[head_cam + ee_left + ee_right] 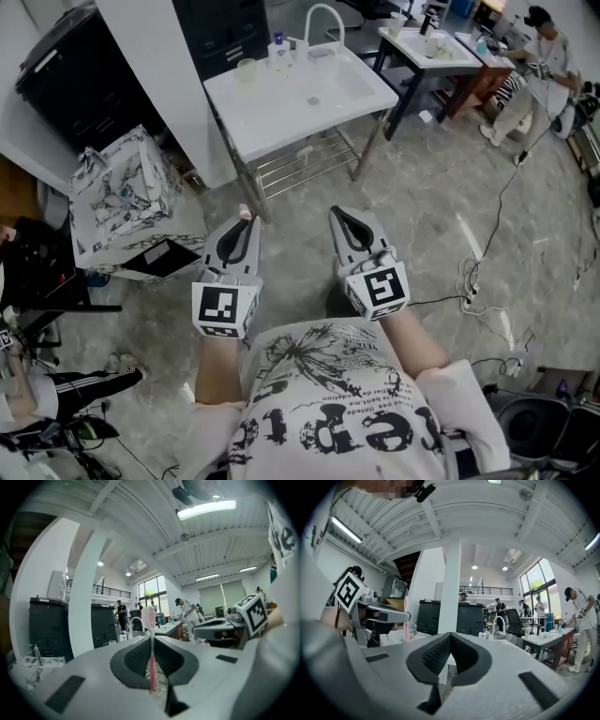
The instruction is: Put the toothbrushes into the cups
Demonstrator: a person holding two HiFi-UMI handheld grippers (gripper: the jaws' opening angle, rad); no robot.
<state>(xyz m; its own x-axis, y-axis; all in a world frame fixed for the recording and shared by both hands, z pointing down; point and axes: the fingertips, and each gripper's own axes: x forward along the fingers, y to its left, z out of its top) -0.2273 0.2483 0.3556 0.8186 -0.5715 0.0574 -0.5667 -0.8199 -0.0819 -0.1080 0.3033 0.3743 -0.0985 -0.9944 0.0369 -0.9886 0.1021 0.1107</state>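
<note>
A pink toothbrush stands upright between the jaws of my left gripper, which is shut on its handle. Its head sticks out past the fingertips in the head view. My left gripper and right gripper are held side by side at waist height, both pointing level toward a white sink table. A pale cup stands on the table's far left corner, well ahead of both grippers. The right gripper is shut with nothing between its pads. In the right gripper view, the toothbrush shows beside it.
The sink table has a curved faucet and small bottles at its back, and a wire shelf underneath. A marbled box sits left of it. Cables lie on the floor at the right. People work at a farther table.
</note>
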